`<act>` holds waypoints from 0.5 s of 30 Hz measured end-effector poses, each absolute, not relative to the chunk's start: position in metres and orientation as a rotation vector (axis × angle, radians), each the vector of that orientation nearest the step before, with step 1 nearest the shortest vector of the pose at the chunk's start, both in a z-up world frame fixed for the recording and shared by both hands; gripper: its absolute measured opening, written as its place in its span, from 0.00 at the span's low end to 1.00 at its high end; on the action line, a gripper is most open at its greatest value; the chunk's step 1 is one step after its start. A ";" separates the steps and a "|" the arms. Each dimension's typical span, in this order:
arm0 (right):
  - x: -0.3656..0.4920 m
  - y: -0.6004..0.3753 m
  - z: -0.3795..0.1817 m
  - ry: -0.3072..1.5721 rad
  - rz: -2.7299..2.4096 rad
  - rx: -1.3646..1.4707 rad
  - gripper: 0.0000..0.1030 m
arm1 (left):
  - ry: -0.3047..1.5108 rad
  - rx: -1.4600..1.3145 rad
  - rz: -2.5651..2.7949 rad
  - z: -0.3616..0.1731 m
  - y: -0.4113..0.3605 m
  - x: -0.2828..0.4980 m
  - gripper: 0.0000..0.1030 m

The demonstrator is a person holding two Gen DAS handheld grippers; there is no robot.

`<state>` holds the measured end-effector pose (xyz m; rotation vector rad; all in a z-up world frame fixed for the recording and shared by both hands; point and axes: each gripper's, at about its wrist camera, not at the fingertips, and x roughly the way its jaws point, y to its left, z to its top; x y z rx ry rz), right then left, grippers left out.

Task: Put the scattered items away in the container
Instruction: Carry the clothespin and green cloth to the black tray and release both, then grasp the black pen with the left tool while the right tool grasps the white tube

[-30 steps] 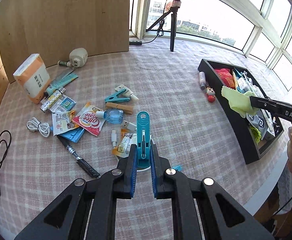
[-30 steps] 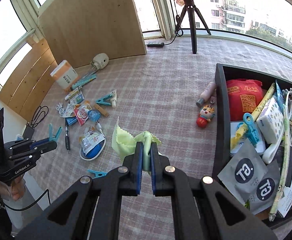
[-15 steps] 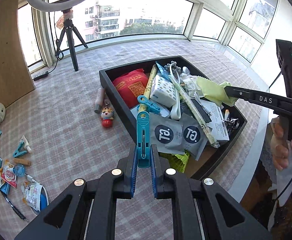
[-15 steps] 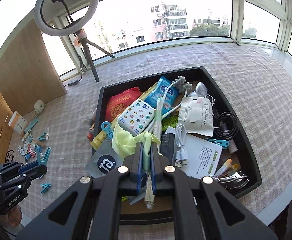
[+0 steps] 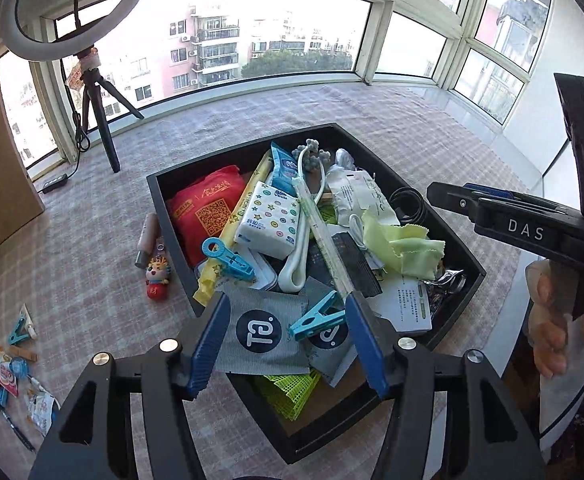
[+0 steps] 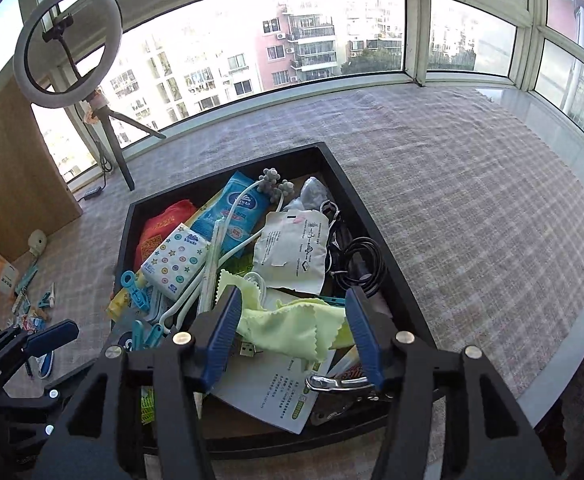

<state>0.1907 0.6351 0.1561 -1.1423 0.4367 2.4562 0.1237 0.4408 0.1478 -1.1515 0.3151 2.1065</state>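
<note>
My left gripper (image 5: 287, 304) hangs over the near end of the black tray (image 5: 172, 220), its jaws opening wide. A blue clothespin (image 5: 318, 316) lies loose on the grey sachets (image 5: 264, 330) below, touching neither pad. Over the same tray (image 6: 372, 220), my right gripper (image 6: 293, 296) has its jaws opening too. A yellow-green cloth (image 6: 292, 326) lies crumpled under it on the papers, free of the pads. The cloth (image 5: 404, 246) also shows in the left wrist view, under the right gripper (image 5: 438, 192). The tray is heaped with packets, cables and tissues.
On the checked tablecloth left of the tray lie a red figurine (image 5: 157, 276), a small tube (image 5: 148, 236) and several clips and packets (image 5: 12, 360). A ring light on a tripod (image 5: 100, 120) stands behind. A person's hand (image 5: 548, 320) is near the table's right edge.
Both grippers swung from the scattered pile to above the tray. Their jaws then opened: the blue clothespin dropped onto the sachets and the cloth onto the papers.
</note>
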 end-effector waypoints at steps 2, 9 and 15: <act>0.185 0.629 0.158 0.409 2.480 -1.151 0.54 | 0.304 -1.174 2.135 0.148 0.430 0.118 0.56; 0.160 0.604 0.160 0.429 2.564 -1.194 0.54 | 0.261 -1.242 2.268 0.149 0.365 0.098 0.51; 0.133 0.558 0.166 0.408 2.656 -1.213 0.54 | 0.189 -1.366 2.389 0.139 0.276 0.073 0.47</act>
